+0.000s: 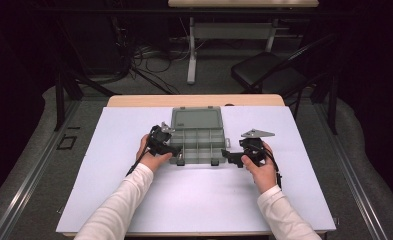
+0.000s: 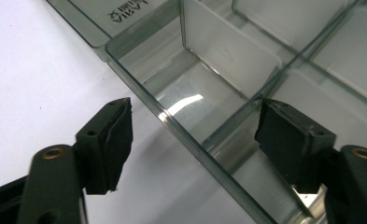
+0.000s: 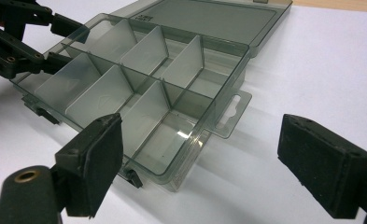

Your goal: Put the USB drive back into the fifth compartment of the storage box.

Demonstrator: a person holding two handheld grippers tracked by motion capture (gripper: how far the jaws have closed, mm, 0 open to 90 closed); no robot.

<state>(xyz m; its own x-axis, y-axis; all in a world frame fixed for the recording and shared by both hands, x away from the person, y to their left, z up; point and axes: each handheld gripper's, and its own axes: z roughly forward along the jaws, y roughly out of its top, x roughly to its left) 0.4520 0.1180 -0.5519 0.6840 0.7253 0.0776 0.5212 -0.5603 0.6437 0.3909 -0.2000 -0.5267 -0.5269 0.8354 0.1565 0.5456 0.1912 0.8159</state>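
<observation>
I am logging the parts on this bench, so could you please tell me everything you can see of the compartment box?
The compartment box is smoky grey see-through plastic. It lies flat on the white board with its lid swung fully open and lying flat behind it. Upright dividers split it into small cells, all looking empty. Dark latches sit on its front edge and a hang tab sticks out from one side. The left gripper straddles one side wall, jaws apart.
</observation>
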